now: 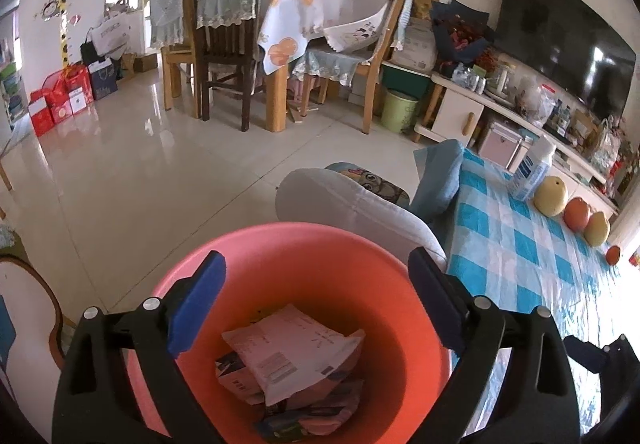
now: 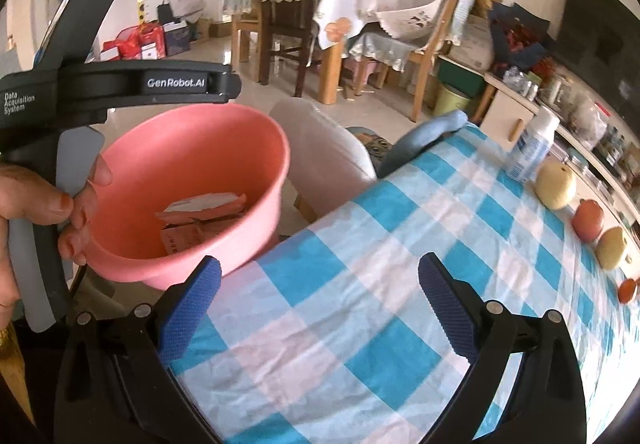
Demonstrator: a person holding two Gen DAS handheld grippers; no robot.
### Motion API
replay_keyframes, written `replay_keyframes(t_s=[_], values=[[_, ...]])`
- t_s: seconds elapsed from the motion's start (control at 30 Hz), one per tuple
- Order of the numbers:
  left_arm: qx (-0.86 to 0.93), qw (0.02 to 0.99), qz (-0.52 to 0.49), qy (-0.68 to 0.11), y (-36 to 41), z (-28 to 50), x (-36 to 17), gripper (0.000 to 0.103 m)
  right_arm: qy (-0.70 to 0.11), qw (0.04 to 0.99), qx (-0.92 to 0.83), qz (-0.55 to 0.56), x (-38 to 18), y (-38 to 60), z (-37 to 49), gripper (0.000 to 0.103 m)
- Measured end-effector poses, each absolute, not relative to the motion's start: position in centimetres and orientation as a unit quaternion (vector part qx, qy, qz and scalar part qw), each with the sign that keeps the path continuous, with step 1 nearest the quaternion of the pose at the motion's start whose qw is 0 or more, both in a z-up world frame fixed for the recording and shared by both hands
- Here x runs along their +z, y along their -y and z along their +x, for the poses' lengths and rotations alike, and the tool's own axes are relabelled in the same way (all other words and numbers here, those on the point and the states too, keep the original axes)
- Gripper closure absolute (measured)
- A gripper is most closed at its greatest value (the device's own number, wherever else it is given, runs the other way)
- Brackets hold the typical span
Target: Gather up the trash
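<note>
Hovering over the pink basin (image 1: 304, 284), with the left gripper (image 1: 316, 296) pointing down into it, blue-padded fingers (image 1: 196, 304) spread wide apart and gripping nothing. Lying at the bottom of the basin: crumpled paper trash (image 1: 296, 356), a pale printed sheet on top of darker wrappers. Sitting off the left edge of the table, beside the blue-and-white checked tablecloth (image 1: 520, 264), with a white chair back (image 1: 352, 203) just behind the rim. Seen from the right wrist camera, wrapping around the grey handle of the left device: the person's left hand (image 2: 52, 203), fingertips resting close against the outer wall of the basin (image 2: 192, 195); whether actually touching it, hard to tell. Showing again inside: the paper trash (image 2: 204, 215). Hanging over the near part of the tablecloth (image 2: 380, 284): the right gripper (image 2: 320, 296), fingers (image 2: 448, 312) likewise parted wide, nothing between them, only bare cloth below. Draping over the far left corner of the table: a folded blue cloth (image 2: 424, 135). Standing along the far right edge: a white bottle (image 2: 532, 147) with a blue label, then a row of fruit running toward the near right corner, starting with a yellow pear (image 2: 556, 183), then a red apple (image 2: 588, 219).
</note>
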State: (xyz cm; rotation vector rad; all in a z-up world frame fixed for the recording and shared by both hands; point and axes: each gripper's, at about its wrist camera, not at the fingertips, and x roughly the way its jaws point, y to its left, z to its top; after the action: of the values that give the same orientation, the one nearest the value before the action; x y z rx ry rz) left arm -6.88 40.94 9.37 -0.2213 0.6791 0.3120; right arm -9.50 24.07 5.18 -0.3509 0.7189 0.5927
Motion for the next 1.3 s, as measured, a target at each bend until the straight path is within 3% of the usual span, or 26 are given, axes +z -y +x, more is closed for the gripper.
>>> replay_keyframes(t_s=[1.3], values=[[0.03,0.955,-0.028,-0.295,-25.9,-4.2,10.3,0.005,-0.339,0.925,0.161,-0.066,6.1,-8.7,-8.6,0.005]])
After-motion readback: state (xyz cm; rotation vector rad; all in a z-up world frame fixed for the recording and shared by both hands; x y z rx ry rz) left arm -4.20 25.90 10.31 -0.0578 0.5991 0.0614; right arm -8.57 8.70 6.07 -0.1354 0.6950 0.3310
